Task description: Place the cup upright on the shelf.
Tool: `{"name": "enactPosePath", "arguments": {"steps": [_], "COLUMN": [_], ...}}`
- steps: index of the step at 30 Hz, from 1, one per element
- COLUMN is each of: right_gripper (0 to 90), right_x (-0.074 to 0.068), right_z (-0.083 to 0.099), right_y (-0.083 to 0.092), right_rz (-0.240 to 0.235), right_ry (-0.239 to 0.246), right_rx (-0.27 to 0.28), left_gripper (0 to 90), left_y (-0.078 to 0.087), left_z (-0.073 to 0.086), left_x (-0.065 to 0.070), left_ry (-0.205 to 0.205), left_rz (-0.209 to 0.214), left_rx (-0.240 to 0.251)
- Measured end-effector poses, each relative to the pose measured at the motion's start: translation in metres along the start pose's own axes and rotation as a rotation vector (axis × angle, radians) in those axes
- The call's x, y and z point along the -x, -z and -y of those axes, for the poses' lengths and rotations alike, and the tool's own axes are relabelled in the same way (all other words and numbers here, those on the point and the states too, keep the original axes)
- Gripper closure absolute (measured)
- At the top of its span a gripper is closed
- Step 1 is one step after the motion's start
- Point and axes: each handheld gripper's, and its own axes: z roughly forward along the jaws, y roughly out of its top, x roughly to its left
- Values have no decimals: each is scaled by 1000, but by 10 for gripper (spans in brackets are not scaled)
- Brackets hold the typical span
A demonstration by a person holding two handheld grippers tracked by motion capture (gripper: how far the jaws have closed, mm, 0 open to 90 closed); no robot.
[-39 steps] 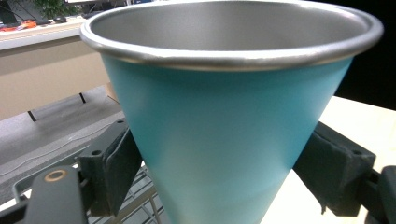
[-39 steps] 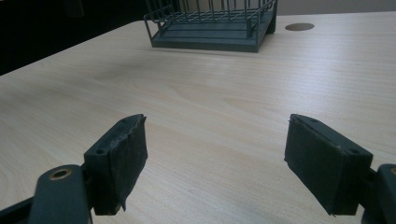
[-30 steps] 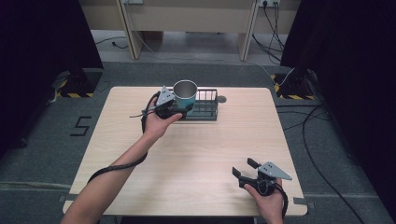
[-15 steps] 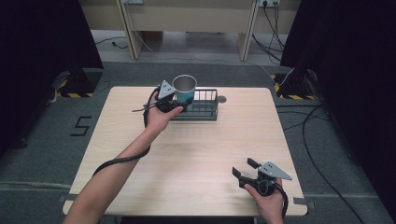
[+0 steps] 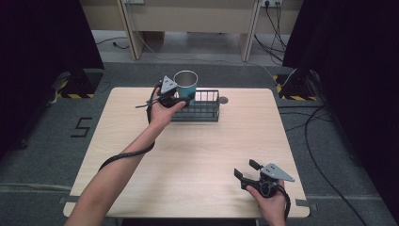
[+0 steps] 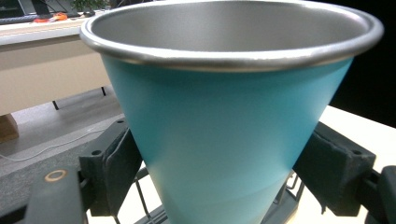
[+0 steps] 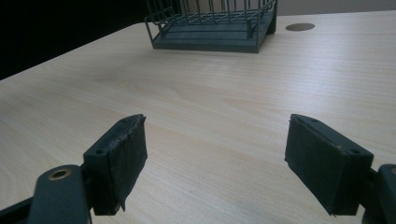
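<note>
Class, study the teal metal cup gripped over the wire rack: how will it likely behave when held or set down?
The teal cup looks rigid, with a rolled steel rim, so it probably won't flex. Its smooth, tapered wall may slip upward between the left hand-held gripper's pads. The narrow base could tip on the wire rack.

1. My left gripper [image 5: 181, 100], carrying the cup [image 5: 186, 84], has the wire rack [image 5: 200, 112] just right.
2. Bare table [image 5: 197, 155] lies open between rack and my right gripper [image 5: 245, 170].
</note>
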Motion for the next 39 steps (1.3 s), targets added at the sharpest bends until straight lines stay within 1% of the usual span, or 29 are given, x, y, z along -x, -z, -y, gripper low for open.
{"name": "enactPosePath", "arguments": {"steps": [6,11,12,15,20,22,24,27,35,39], "right_gripper": [215,217,217,217,217,218,218,218,220,220], "right_x": [0,0,1,0,1,0,1,0,0,0], "right_z": [0,0,0,0,0,0,0,0,0,0], "right_y": [0,0,0,0,1,1,1,0,0,0], "right_rz": [1,2,2,-1,1,-1,0,-3,-4,-4], "right_ry": [2,-2,6,0,-2,-7,-2,-7,-1,-1], "right_rx": [1,3,4,3,7,5,6,4,1,1], "left_gripper": [188,188,188,188,188,188,188,188,188,188], "left_y": [-7,-13,-14,-17,-22,-24,-25,-26,-30,-34], "left_z": [0,-2,-3,-3,-2,-2,-1,0,4,6], "left_x": [-1,-2,-3,-3,-5,-6,-6,-6,-4,-1], "left_ry": [4,2,2,2,-2,3,9,5,9,8], "left_rz": [-19,-27,-28,-34,-41,-42,-45,-50,-48,-42], "left_rx": [-10,-19,-20,-25,-39,-40,-38,-48,-59,-67]}}
